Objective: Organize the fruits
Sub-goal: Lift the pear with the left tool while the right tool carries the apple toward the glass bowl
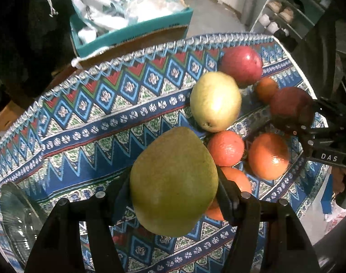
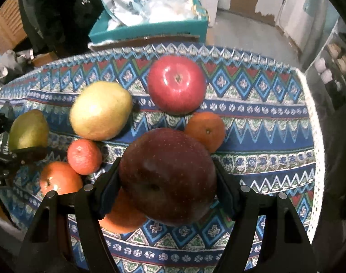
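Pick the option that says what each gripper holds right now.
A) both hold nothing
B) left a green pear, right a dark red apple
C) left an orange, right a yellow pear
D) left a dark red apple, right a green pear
B: the left gripper has its pads pressed on the green pear, and the right gripper clamps the dark red apple above the patterned tablecloth.

Green pear (image 1: pixel 173 182) and dark red apple (image 2: pixel 167 177) held aloft, yellow pear (image 2: pixel 100 110), red apple (image 2: pixel 176 84), oranges on patterned cloth (image 2: pixel 264 136)
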Demonstrator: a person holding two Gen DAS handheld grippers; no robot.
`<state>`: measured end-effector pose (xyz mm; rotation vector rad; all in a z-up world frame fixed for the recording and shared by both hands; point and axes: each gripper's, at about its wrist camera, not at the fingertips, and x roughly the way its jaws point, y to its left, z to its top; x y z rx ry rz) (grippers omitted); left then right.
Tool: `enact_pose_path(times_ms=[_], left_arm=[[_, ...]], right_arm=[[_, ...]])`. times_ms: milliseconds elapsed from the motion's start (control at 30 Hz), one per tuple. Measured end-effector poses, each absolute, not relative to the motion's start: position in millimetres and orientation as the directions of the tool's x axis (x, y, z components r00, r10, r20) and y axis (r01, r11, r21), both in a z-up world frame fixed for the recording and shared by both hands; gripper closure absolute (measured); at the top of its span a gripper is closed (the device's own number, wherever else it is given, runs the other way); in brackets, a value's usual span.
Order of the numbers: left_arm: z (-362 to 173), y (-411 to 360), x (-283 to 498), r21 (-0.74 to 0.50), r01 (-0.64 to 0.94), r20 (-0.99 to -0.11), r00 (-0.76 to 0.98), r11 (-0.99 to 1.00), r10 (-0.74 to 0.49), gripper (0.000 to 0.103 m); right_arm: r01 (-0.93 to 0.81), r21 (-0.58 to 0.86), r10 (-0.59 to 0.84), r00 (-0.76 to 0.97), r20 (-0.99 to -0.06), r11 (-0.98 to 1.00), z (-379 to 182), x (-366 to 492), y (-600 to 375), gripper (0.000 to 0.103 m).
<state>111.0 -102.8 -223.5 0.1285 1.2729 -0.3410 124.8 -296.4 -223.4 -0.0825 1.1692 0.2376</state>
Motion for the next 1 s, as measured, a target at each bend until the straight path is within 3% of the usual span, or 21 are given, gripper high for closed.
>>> enact_pose_path(times_ms=[467,1000], left_arm=[[-180.8,-94.1,103.8,-0.039,0.356,-0.895,0.404,0.934,-0.191,0.035],[-119.2,-76.3,72.0,-0.069,0.363,-0.83,0.495,0.929,-0.255,0.035]], right_arm=[[-0.308,0.058,0.205,0.473,-0.857,0.95,-161.8,99.0,-272.5,0.029],[-0.41,0.092,0.332,0.567,-0.753,0.907,-84.7,73.0,-237.3,0.029]])
